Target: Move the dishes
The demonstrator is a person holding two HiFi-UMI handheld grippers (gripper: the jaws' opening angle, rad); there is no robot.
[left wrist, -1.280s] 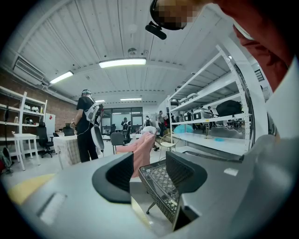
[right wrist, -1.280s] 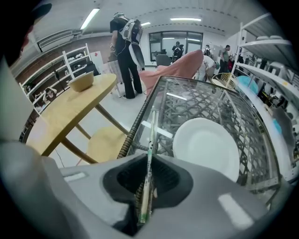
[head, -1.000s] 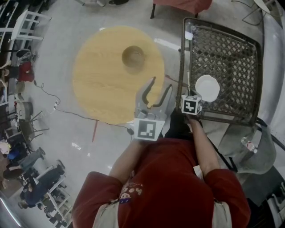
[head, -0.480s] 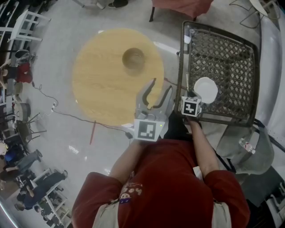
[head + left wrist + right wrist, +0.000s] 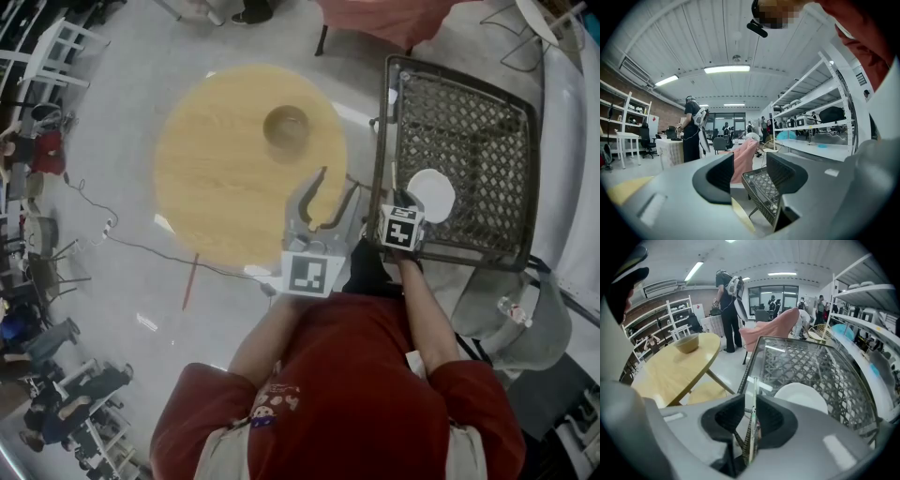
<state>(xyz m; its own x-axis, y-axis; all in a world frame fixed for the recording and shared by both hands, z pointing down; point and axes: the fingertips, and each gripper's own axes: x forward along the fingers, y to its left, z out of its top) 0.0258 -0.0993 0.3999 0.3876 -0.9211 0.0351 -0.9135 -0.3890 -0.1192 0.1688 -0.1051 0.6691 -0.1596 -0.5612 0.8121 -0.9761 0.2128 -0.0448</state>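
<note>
Two dishes: bowl (image 5: 287, 127) far on round table (image 5: 216, 183); plate (image 5: 433, 194) right, on mesh table (image 5: 469, 103). My right gripper (image 5: 751, 405) pinches a thin strip (image 5: 753, 383) near plate; left gripper (image 5: 750, 171) wide, empty. Risk: strip slipping loose, or knocking plate

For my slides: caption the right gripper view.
Right gripper grips a thin stick near a white plate on the lattice table.

Red short-sleeved shirt (image 5: 356, 394)
</note>
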